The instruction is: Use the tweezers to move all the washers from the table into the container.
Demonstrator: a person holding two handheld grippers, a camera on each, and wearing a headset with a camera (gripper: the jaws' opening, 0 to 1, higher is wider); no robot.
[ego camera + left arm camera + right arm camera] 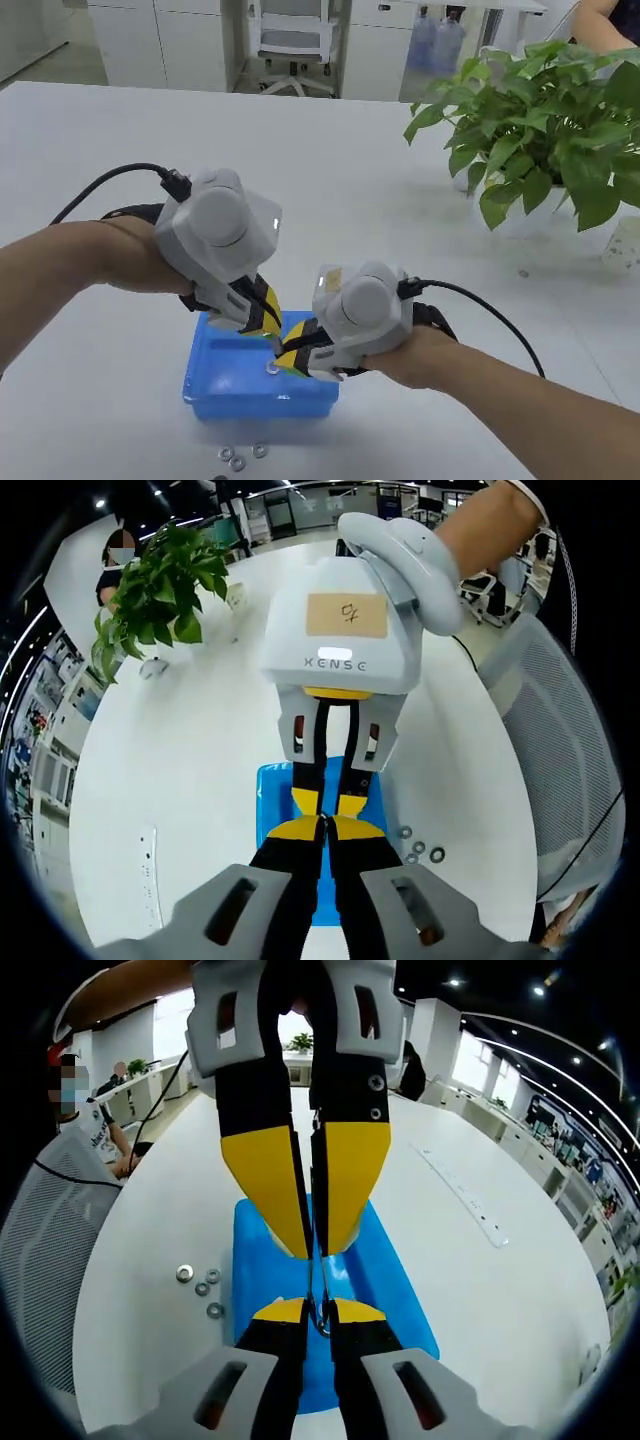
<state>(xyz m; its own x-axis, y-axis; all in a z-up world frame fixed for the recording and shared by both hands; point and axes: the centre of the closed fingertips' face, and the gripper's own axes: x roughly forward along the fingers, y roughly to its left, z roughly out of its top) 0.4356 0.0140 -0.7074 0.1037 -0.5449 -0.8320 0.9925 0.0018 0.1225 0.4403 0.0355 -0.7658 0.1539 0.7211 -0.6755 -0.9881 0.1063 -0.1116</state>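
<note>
Pinching the tweezers (316, 1276) between yellow pads pressed almost together, the left tool (316, 1248) points its tips straight at the right tool (318, 1312). The right tool's own jaws are drawn in just as tight around the lower end of the same thin metal strip. Both tools hang tip to tip directly over the blue container (225, 388), which sits on the surface (350, 180) right beneath them.

A small ring (272, 368) shows just below the tips. Whether the tweezers grip it or it lies on the container floor cannot be told. Beside the container, on the near side of the tools, a few washers (203, 1288) lie loose on the surface, close together and apart from the container wall.

The surface is white and wide. A white power strip (465, 1195) lies on it off to one side of the tools, and a leafy plant (545, 110) stands well beyond them. Its pot is mostly hidden by the leaves. A pale vessel (625, 242) near the plant is cut off by the picture's edge.

Past the surface stand an office chair (293, 40), white cabinets (160, 45) and water bottles (435, 40). Black cables (100, 190) trail back from the tools along the person's arms.
</note>
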